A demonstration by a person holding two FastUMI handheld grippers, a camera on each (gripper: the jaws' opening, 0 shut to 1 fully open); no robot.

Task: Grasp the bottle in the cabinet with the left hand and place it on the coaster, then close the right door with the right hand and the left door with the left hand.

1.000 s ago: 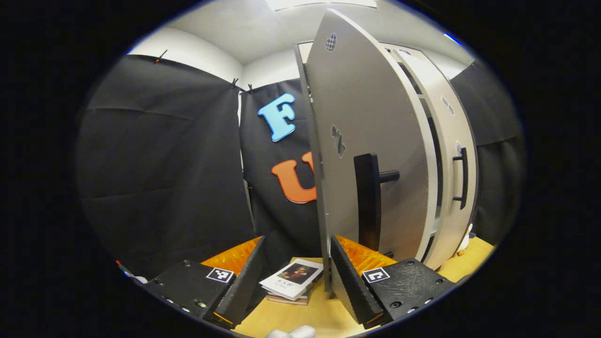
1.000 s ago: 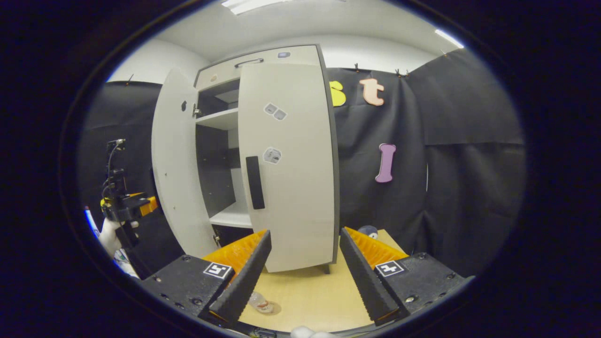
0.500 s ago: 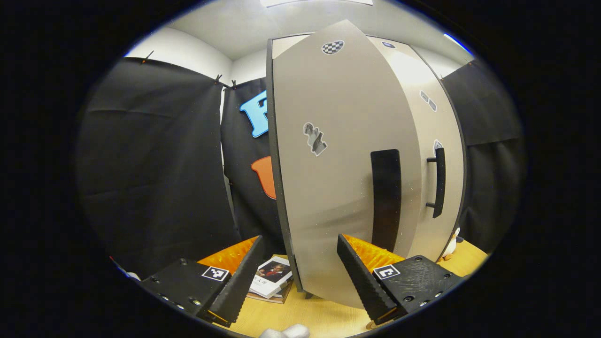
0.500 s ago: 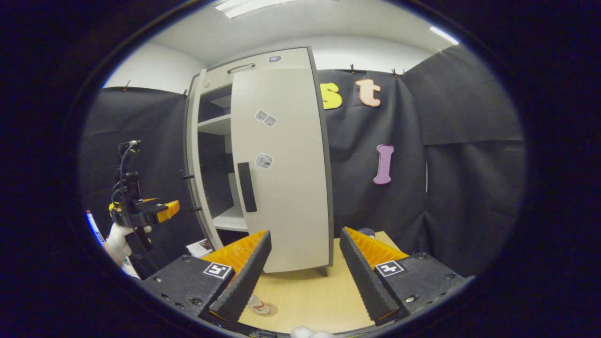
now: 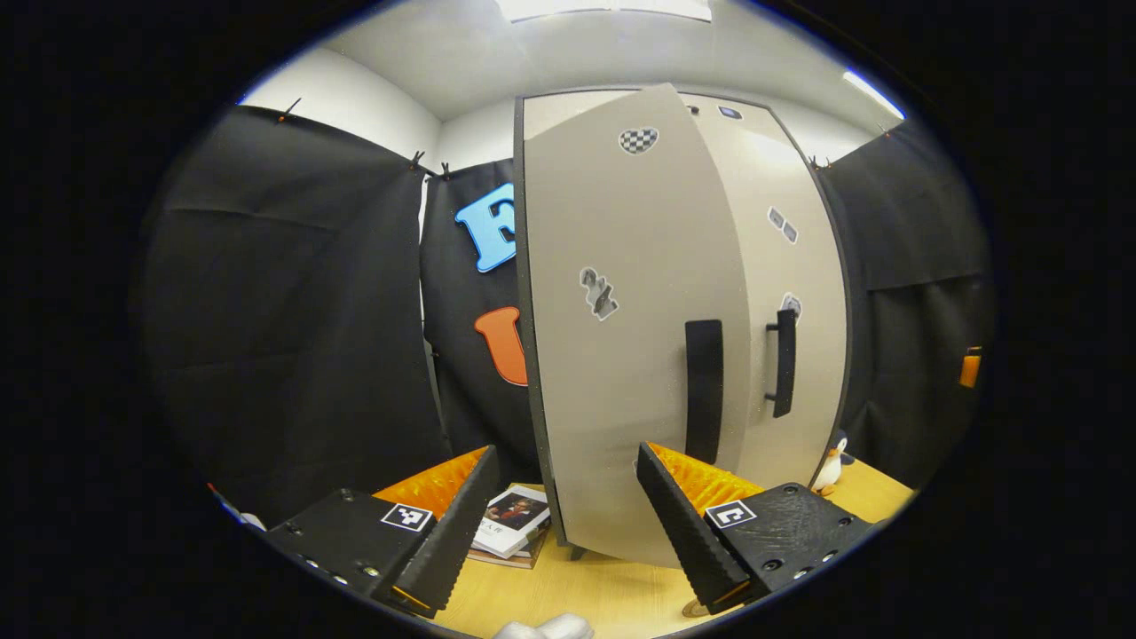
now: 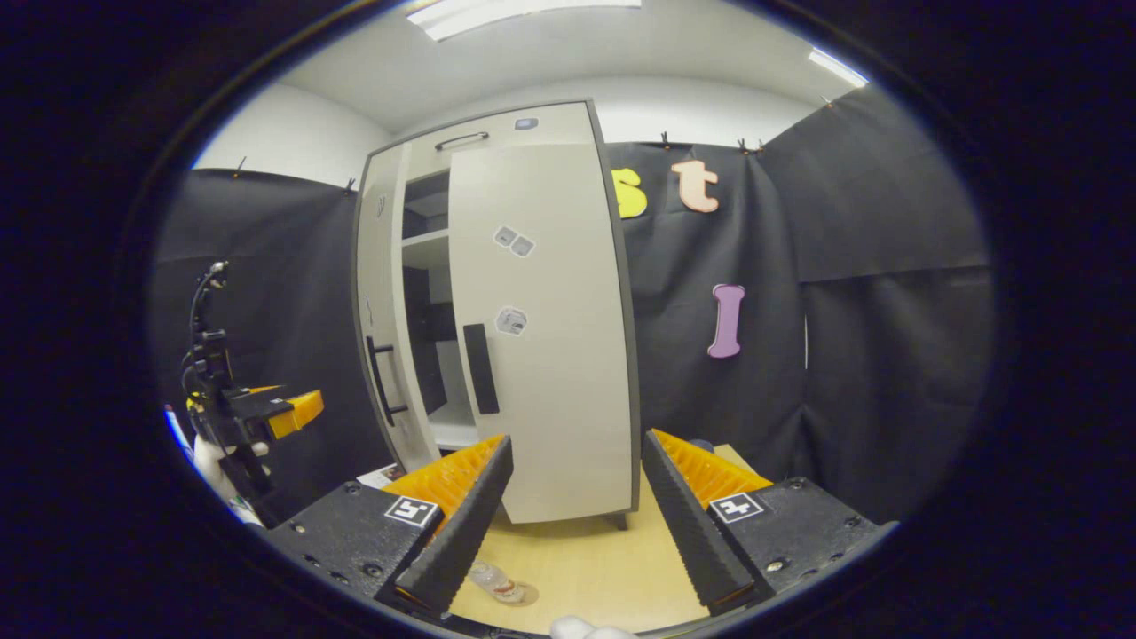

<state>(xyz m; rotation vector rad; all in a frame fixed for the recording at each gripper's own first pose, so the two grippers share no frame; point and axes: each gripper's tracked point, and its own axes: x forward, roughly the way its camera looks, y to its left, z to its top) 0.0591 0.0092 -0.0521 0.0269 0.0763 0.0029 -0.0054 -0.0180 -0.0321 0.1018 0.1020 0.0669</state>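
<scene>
The left door (image 6: 380, 337) is seen ajar, a gap remaining beside the closed right door (image 6: 541, 337); the bottle (image 6: 493, 581) stands on its coaster on the tabletop (image 6: 586, 568). The door lies just ahead of the released left tongs (image 5: 564, 524), its long axis upright. The right tongs (image 6: 572, 515) are held released, farther off.

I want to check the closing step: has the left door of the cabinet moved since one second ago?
Yes. In the right gripper view the left door has swung toward the closed right door, narrowing the gap, not fully shut.
</scene>
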